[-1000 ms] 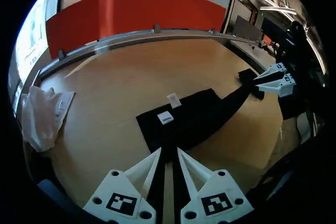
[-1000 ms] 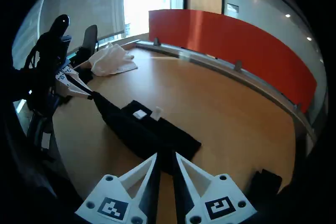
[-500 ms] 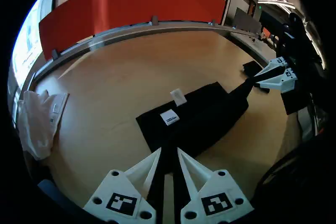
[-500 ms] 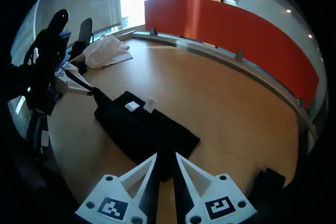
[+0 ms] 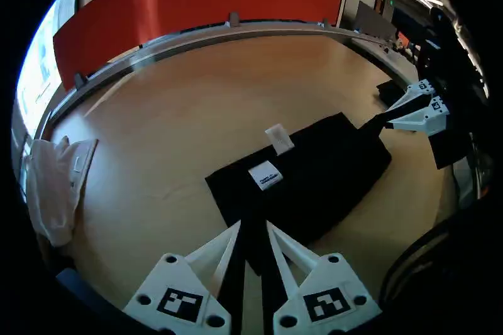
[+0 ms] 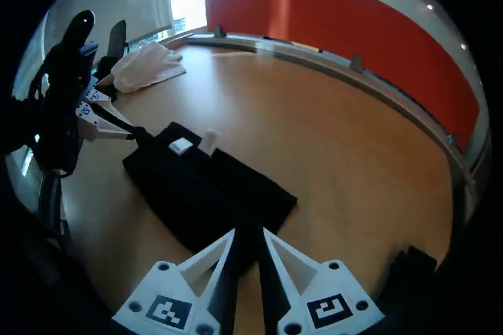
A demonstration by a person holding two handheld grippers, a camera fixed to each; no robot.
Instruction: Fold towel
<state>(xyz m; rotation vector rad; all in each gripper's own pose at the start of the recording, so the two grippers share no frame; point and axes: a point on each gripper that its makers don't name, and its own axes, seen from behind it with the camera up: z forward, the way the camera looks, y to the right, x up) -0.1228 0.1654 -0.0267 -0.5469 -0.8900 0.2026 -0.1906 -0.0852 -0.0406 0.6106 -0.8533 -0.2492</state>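
A black towel (image 5: pixel 320 168) lies spread on the wooden table (image 5: pixel 176 109), with two white tags (image 5: pixel 265 175) near its far edge. My left gripper (image 5: pixel 253 228) is shut on the towel's near corner. My right gripper (image 5: pixel 382 121) pinches the opposite corner at the right. In the right gripper view the same towel (image 6: pixel 201 187) stretches away from my right gripper (image 6: pixel 249 233), which is shut on its corner. The left gripper (image 6: pixel 133 136), held by a dark-sleeved person, grips the far left corner.
A crumpled white cloth (image 5: pixel 53 190) (image 6: pixel 146 63) lies at one end of the table. A red partition (image 5: pixel 188 2) (image 6: pixel 352 27) lines the table's far edge. A small black item (image 5: pixel 393 91) sits near the right gripper. A chair (image 6: pixel 116 39) stands beyond the table.
The towel has gone from a narrow stretched band to a wider, flatter rectangle on the table. Both grippers keep hold of their corners and have shifted forward over the table.
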